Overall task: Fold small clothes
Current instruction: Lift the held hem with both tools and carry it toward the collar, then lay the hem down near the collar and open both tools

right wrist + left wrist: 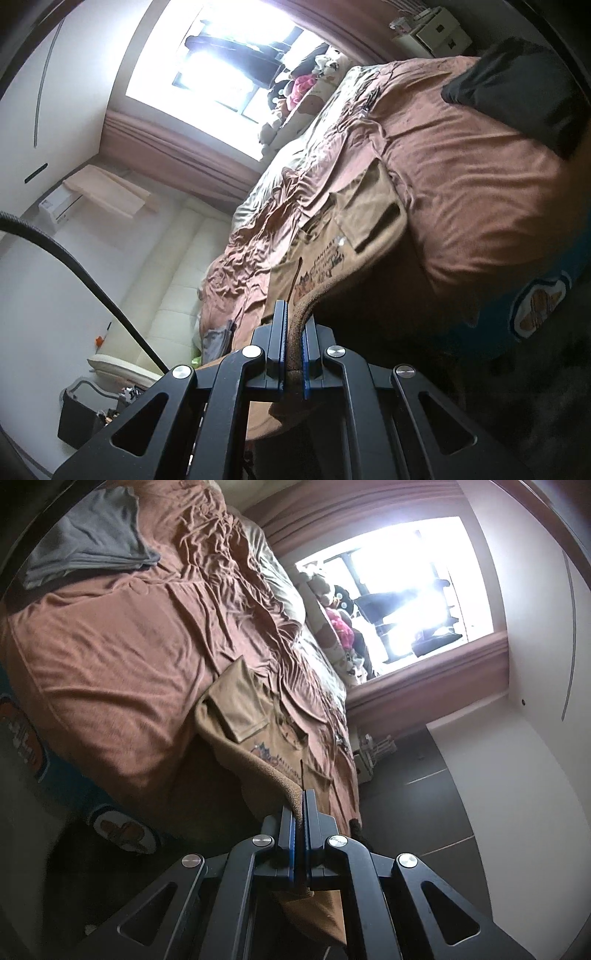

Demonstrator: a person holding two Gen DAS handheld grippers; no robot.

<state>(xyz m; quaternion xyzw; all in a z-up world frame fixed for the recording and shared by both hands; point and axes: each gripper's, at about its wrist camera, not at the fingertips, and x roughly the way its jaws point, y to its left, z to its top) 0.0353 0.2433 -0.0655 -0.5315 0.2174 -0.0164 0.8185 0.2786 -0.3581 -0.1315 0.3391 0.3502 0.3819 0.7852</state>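
We pinch the tan shirt's (pixel 258 734) hem in our left gripper (pixel 300 805), fingers pressed together on it. Our right gripper (pixel 293 321) pinches the same hem. Ahead of both fingertips, the shirt lies on the brown bedspread (pixel 110 657). Farther off, folded grey clothes (pixel 88 539) and a window (pixel 399 587).
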